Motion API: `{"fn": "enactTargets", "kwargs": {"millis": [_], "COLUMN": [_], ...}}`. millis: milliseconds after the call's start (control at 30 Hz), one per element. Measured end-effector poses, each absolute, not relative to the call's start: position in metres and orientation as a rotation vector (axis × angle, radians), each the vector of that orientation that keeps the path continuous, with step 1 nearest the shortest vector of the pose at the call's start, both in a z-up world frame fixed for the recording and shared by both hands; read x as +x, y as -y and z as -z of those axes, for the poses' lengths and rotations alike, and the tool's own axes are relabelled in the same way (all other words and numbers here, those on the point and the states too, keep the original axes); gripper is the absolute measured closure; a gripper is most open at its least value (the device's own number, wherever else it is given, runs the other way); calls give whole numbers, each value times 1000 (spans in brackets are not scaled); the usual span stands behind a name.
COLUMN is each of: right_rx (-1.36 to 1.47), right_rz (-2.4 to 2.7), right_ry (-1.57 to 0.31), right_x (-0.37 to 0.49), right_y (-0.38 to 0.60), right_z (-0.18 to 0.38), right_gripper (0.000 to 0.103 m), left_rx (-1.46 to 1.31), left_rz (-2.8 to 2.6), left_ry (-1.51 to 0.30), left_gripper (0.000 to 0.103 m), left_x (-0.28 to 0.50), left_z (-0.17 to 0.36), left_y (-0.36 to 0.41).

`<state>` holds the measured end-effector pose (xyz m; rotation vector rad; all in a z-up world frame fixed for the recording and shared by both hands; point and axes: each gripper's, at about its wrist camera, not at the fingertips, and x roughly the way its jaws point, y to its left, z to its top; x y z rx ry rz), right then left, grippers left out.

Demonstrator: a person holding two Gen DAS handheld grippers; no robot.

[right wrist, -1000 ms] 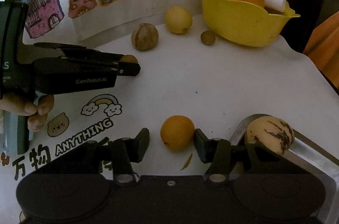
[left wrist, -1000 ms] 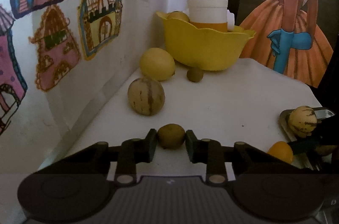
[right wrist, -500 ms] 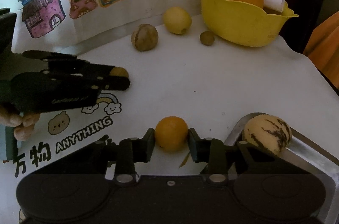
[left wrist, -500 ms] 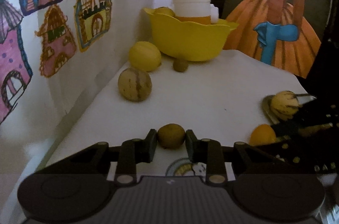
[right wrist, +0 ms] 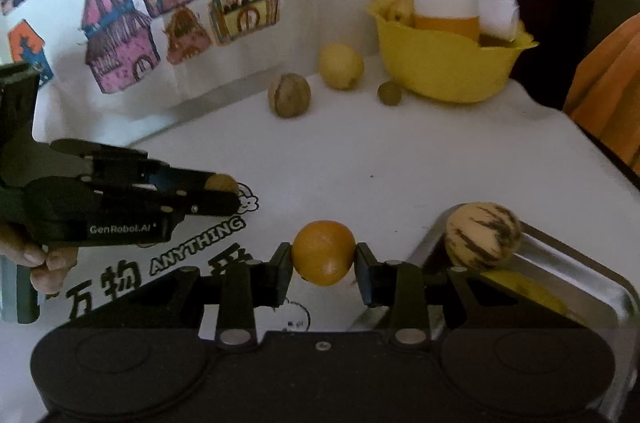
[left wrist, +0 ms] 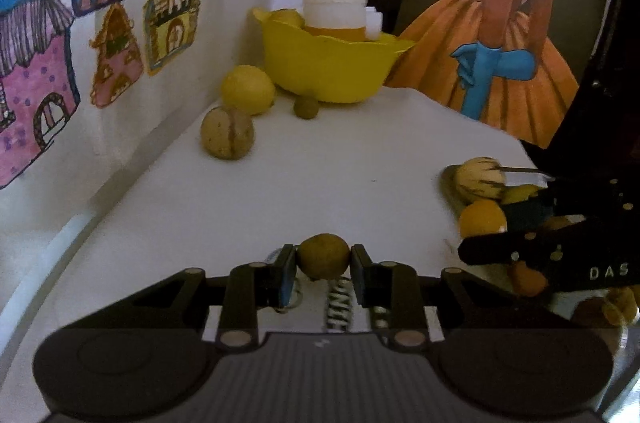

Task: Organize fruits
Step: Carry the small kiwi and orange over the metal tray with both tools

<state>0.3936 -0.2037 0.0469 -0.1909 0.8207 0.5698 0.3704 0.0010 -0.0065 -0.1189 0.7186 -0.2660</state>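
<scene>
Right claw [right wrist: 323,259] pinches an orange [right wrist: 323,251] just left of the steel tray [right wrist: 576,263], where a striped melon [right wrist: 482,235] sits on the near rim; the tray lies to its right, so this hand is nearer. Left claw [left wrist: 323,265] grips a small brownish fruit [left wrist: 323,255], possibly a kiwi, above the white surface [left wrist: 340,159]. Behind: a yellow bowl [left wrist: 324,67], loose fruit, house drawings on the wall.

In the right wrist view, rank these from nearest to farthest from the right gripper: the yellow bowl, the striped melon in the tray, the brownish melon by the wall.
1. Striped melon, just right of the right gripper, in the tray.
2. Brownish melon, far left-centre, near the wall.
3. Yellow bowl, back right corner.
</scene>
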Motion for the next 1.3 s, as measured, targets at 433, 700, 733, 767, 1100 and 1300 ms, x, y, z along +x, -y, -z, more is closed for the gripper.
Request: {"fn": "enactTargets", "kwargs": {"millis": [433, 700, 733, 767, 1100, 1300], "right_rx": [-124, -93, -97, -104, -101, -85], "right_rz": [-512, -455, -451, -446, -434, -429], "right_ry": [-730, -692, -690, -691, -764, -809], "right_x": [320, 265, 258, 252, 216, 211], "right_y": [266, 309, 312, 314, 329, 333], "right_z": [-92, -97, -95, -94, -65, -44], "right_gripper": [68, 68, 68, 68, 68, 68], "left_rx": [-142, -137, -130, -123, -89, -68], "left_rz": [406, 494, 503, 508, 550, 537], "left_ry": [-663, -664, -667, -669, -710, -744], "left_gripper": [71, 71, 71, 71, 71, 71], "left_x": [312, 280, 275, 272, 245, 242], "left_z": [-23, -27, -26, -25, -15, -6], "left_y": [53, 87, 92, 95, 124, 133]}}
